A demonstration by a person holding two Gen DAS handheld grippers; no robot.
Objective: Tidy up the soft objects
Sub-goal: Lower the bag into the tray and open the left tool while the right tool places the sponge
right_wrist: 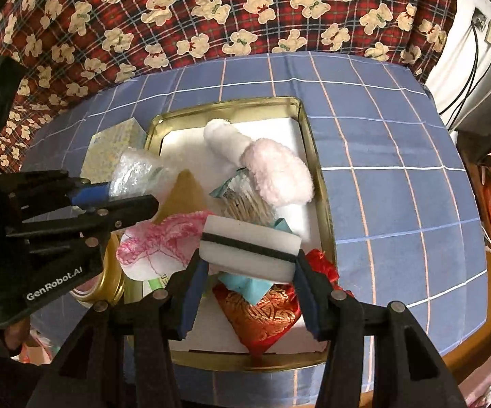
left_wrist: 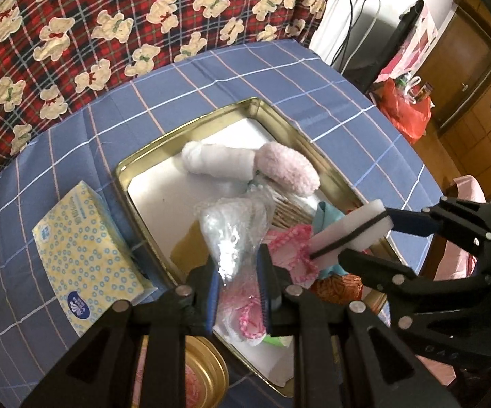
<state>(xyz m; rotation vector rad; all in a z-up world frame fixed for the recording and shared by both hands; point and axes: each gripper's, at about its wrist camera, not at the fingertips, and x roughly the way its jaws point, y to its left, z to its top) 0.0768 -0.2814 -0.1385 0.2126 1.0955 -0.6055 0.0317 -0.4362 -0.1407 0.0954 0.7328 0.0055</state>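
We hold two grippers over a gold tin tray that sits on a blue checked tablecloth. Our left gripper is clamped on a clear crinkly plastic bag, its blue pads pinching the bag's lower part so that the bag stands up above the tray's near-left side. Our right gripper grips a white sponge block with a dark stripe through its middle, one pad pressed on each end; the block hangs above the tray's near end, over a red and gold brocade pouch and a teal packet. Inside the tray, on its white liner, a rolled white sock lies touching a fluffy pink slipper-like piece toward the far side. Just beside them lies a packet of thin sticks, and nearer the left a pink crocheted piece. A yellow and blue tissue pack rests on the cloth just left of the tray, and a round gold tin lid lies at the tray's near-left corner. A red plaid cloth with bears rises behind the table.
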